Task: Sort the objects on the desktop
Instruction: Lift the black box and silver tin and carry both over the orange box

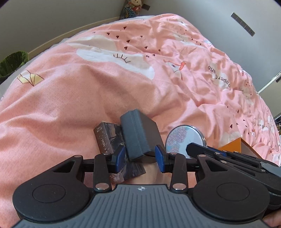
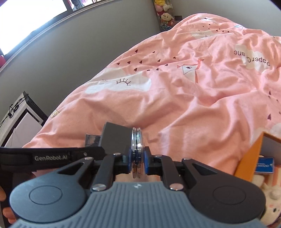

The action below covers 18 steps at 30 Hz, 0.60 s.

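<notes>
A dark grey box (image 1: 138, 135) stands tilted between the blue pads of my left gripper (image 1: 140, 156), which is shut on its lower end. A dark card box (image 1: 105, 138) runs behind the left finger; whether it touches the gripper I cannot tell. Just to the right, my right gripper (image 1: 189, 148) holds a round mirror (image 1: 182, 140) with a pale flowered face. In the right wrist view the mirror (image 2: 137, 140) shows edge-on, chrome-rimmed, with my right gripper (image 2: 137, 161) shut on it. The grey box (image 2: 114, 138) and card box (image 2: 91, 138) sit just left of it.
A rumpled pink duvet (image 1: 87, 87) covers the bed under both grippers. An open orange box (image 2: 249, 157) stands at the right with a blue-labelled item (image 2: 265, 164) inside. A green bin (image 1: 12, 63) is far left. Plush toys (image 2: 165, 15) fill the wall corner.
</notes>
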Tool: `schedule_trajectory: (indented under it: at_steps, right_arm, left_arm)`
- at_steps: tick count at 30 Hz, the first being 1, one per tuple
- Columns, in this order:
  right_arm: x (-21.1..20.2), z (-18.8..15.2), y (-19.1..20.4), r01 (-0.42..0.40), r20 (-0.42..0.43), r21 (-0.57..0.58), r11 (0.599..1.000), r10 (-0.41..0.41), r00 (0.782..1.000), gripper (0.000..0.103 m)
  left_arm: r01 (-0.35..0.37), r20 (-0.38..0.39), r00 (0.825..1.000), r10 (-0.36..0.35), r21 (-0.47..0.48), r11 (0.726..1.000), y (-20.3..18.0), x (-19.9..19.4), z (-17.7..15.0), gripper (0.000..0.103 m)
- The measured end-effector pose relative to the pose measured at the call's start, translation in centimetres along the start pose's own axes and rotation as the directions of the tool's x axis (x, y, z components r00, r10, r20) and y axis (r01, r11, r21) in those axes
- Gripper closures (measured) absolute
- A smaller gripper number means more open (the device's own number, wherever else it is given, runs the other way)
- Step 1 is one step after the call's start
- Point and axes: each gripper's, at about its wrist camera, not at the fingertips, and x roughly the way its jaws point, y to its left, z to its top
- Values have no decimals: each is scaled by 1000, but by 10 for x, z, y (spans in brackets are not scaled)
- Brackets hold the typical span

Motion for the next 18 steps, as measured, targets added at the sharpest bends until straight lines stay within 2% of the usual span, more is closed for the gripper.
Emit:
schedule_trajectory:
  at_steps: [6, 11, 13, 18]
  right_arm:
    - [21, -5, -9, 14, -37, 8, 1000, -14, 999, 89]
    - [32, -9, -24, -18, -78, 65, 998, 23, 997, 89]
    - [30, -10, -24, -20, -74, 64, 998, 25, 997, 89]
    - [11, -11, -22, -8, -37, 52, 999, 10, 999, 89]
  left_arm:
    - [54, -56, 997, -56, -27, 998, -1, 27, 1, 60]
    - [15, -27, 1000, -15, -3, 1000, -11, 35, 5, 59]
    - [-4, -11, 1000, 4, 27, 1000, -15, 36, 4, 59]
    - [-2, 20, 1000, 1, 40, 999, -17, 27, -1, 62]
